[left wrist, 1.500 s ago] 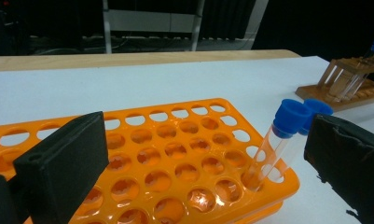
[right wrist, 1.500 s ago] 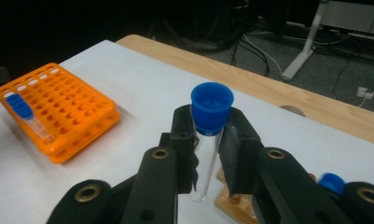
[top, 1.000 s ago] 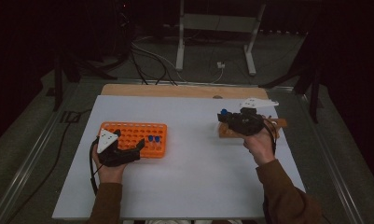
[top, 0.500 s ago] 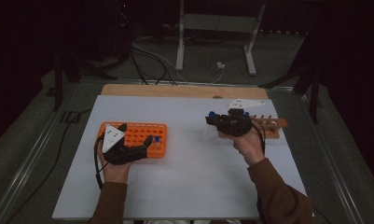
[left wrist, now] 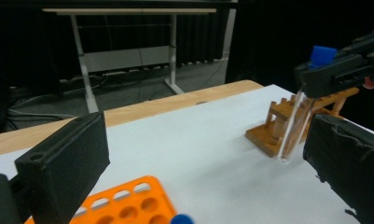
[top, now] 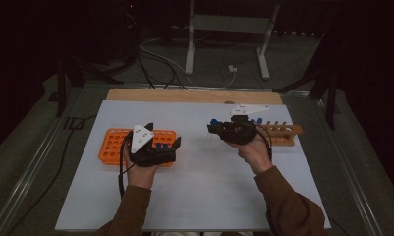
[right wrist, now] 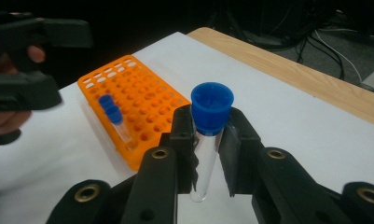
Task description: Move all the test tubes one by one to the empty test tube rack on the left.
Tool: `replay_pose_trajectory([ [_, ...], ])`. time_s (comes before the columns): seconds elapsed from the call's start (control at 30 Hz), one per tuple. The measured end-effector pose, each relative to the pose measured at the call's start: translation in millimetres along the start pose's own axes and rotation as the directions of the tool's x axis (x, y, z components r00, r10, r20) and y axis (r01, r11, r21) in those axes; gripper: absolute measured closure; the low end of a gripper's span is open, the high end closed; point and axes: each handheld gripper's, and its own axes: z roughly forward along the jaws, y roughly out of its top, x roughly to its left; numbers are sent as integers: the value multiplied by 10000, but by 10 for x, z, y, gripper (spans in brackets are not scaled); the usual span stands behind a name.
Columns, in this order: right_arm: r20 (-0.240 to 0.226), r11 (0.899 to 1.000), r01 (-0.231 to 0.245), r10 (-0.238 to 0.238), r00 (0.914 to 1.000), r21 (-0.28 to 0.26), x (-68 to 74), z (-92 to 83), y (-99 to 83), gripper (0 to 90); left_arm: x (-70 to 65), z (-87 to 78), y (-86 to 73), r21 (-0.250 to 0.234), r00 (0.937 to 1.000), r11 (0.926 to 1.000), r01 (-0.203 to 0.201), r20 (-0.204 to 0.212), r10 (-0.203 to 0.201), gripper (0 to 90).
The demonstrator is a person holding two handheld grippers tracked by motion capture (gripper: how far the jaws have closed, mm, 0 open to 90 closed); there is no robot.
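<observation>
High view: my right gripper (top: 215, 129) carries the tube (top: 210, 133) from the wooden rack (top: 283, 135) at the bench's right edge toward the orange rack (top: 117, 143). Left gripper view: my left gripper (left wrist: 198, 154) gapes empty, waiting. Right gripper view: jaws clamp below the blue cap (right wrist: 212, 107), holding it upright for insertion.

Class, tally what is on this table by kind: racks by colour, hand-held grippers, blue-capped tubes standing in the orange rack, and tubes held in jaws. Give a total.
Orange rack: 1
Wooden rack: 1
Grippers: 2, left gripper and right gripper
Racked tubes: 2
Held tube: 1
Total: 7
</observation>
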Motion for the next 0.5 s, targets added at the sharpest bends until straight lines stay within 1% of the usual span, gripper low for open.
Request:
replay_pose_trajectory([
  [0.17, -243, 10000, 10, -10, 9997, -3, 57, 30, 31, 761, -110, 89, 2, 98, 9992, 9999, -111, 394, 107, 15],
  [0.3, -425, 9999, 104, -102, 9990, 40, 122, 65, 59, 761, -189, 144, 3, 245, 9975, 9994, -232, 666, 216, 34],
  [0.37, -539, 9999, 142, -138, 9985, 67, 157, 84, 73, 761, -222, 174, 0, 370, 9958, 9988, -324, 867, 291, 43],
  [0.43, -628, 9998, 197, -191, 9978, 101, 189, 106, 84, 760, -259, 209, -7, 552, 9947, 9975, -434, 960, 380, 43],
  [0.5, -700, 9996, 263, -253, 9972, 131, 214, 128, 91, 760, -280, 247, -19, 673, 9926, 9972, -333, 1188, 251, 43],
])
